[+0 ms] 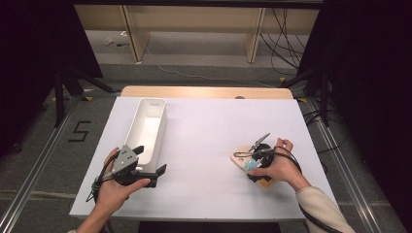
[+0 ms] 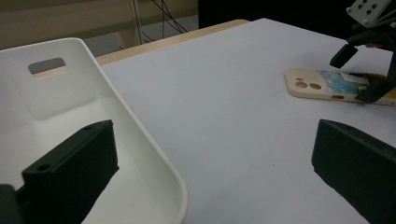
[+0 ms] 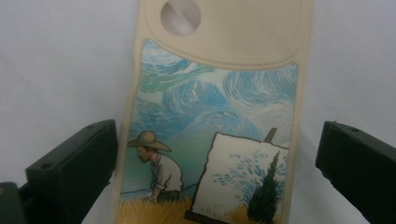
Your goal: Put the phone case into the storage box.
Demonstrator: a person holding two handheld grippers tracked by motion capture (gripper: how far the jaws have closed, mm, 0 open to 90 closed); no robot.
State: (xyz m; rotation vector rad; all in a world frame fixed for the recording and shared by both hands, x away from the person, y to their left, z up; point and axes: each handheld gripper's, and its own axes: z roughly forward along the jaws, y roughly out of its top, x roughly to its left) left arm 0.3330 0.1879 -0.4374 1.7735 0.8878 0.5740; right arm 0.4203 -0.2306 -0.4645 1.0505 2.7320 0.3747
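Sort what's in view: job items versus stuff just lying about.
In the job: phone case, white bin, right gripper open over the case, left gripper open at the bin.

Lying about: cables, tripod, floor marker.

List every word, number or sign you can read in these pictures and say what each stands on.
"5": a black numeral marked on the grey floor, left of the table.
The phone case between the right gripper jaws bears a painted picture, no lettering.
The white bin shows no text.
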